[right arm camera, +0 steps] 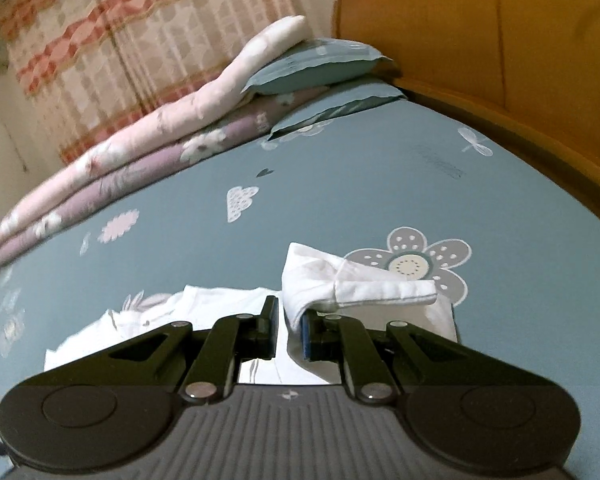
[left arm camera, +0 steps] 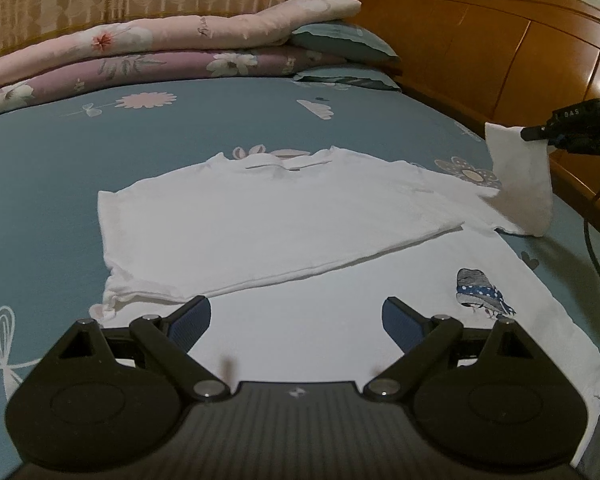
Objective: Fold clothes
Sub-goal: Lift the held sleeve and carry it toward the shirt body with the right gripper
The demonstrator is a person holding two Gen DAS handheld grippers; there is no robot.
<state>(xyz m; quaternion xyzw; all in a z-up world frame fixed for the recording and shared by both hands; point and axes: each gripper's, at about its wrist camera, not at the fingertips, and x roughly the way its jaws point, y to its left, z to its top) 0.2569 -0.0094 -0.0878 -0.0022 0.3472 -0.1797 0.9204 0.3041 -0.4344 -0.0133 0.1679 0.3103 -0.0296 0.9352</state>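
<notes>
A white T-shirt [left arm camera: 284, 216] with a small blue hat print [left arm camera: 480, 294] lies on the teal bedsheet, one side folded over its middle. My left gripper [left arm camera: 296, 320] hovers open over the shirt's near part, nothing between its blue pads. At the right edge of the left wrist view, my right gripper [left arm camera: 530, 134] holds the shirt's right sleeve [left arm camera: 520, 184] lifted off the bed. In the right wrist view, the right gripper [right arm camera: 290, 320] is shut on that white sleeve [right arm camera: 340, 284], which bunches over its fingertips. The rest of the shirt [right arm camera: 160, 316] shows below left.
Folded pink and purple quilts [left arm camera: 140, 52] and teal pillows [left arm camera: 344, 40] are stacked at the far side of the bed. A wooden headboard [left arm camera: 480, 40] runs along the right. A black cable [left arm camera: 596, 240] hangs by the right edge. A patterned curtain [right arm camera: 120, 40] hangs behind.
</notes>
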